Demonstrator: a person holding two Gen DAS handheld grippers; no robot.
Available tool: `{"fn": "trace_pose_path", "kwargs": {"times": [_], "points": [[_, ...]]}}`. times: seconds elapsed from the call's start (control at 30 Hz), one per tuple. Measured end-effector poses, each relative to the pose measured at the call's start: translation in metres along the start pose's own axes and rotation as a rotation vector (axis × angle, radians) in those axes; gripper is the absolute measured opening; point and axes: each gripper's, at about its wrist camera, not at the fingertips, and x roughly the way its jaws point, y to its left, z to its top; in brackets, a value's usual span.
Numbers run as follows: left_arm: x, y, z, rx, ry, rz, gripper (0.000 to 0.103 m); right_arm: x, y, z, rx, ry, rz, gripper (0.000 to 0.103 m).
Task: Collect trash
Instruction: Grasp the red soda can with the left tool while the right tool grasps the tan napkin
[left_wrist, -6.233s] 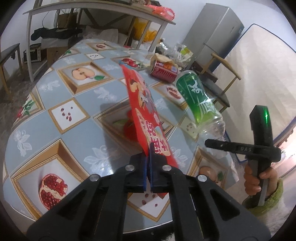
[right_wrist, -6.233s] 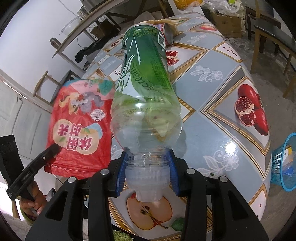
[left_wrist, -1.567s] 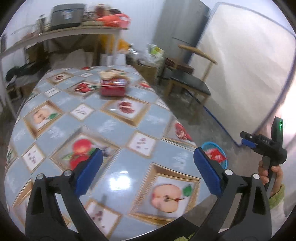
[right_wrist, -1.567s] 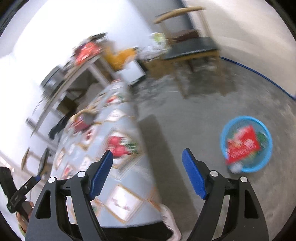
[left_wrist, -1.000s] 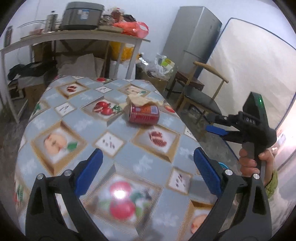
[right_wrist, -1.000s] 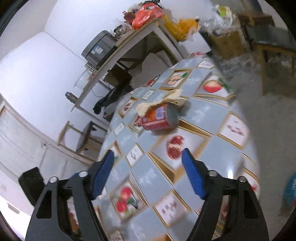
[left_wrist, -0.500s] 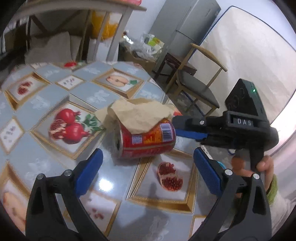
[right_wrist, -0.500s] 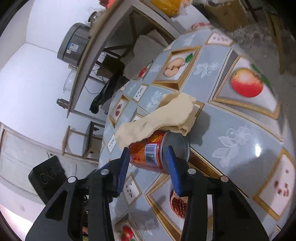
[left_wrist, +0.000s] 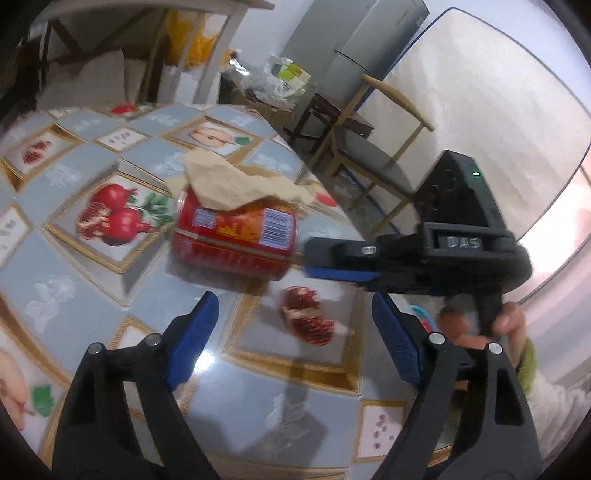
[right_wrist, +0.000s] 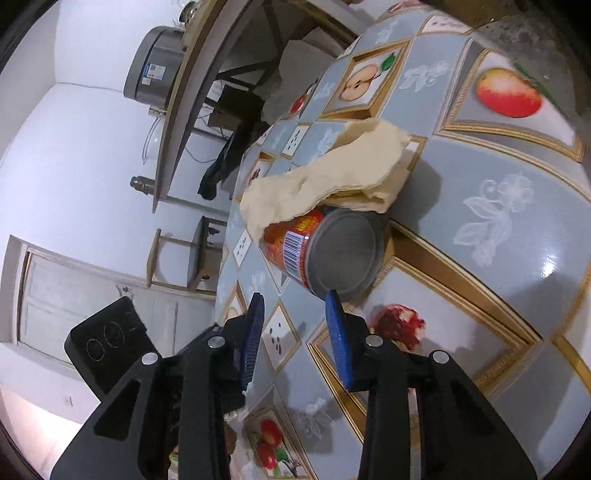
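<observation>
The letters "DAS" stand in raised print on the black body of the right hand-held gripper (left_wrist: 334, 264), while the red can (left_wrist: 236, 236) lying on the worktop (left_wrist: 74, 280) carries barcodes and yellow print too blurred to read, and nothing else here is legible.

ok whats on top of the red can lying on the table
A crumpled sheet of tan paper is draped over the red can, which lies on its side on the table. The paper hides the can's upper side, and whether anything lies beneath the paper cannot be seen.
</observation>
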Motion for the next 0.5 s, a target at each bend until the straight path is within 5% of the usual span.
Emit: {"fn": "trace_pose_path", "kwargs": {"times": [0.13,0.3,0.5], "points": [[-0.009,0.016,0.006,-0.036,-0.026,0.105,0.080,-0.023,-0.003,-0.005,-0.002,-0.047,-0.016,0.034],[-0.008,0.047,0.032,-0.194,-0.070,0.115,0.080,-0.044,-0.007,0.005,-0.007,-0.128,-0.065,0.035],[0.018,0.053,0.063,-0.248,-0.082,0.133,0.075,-0.037,0.015,0.061,-0.103,-0.190,-0.162,0.037]]}}
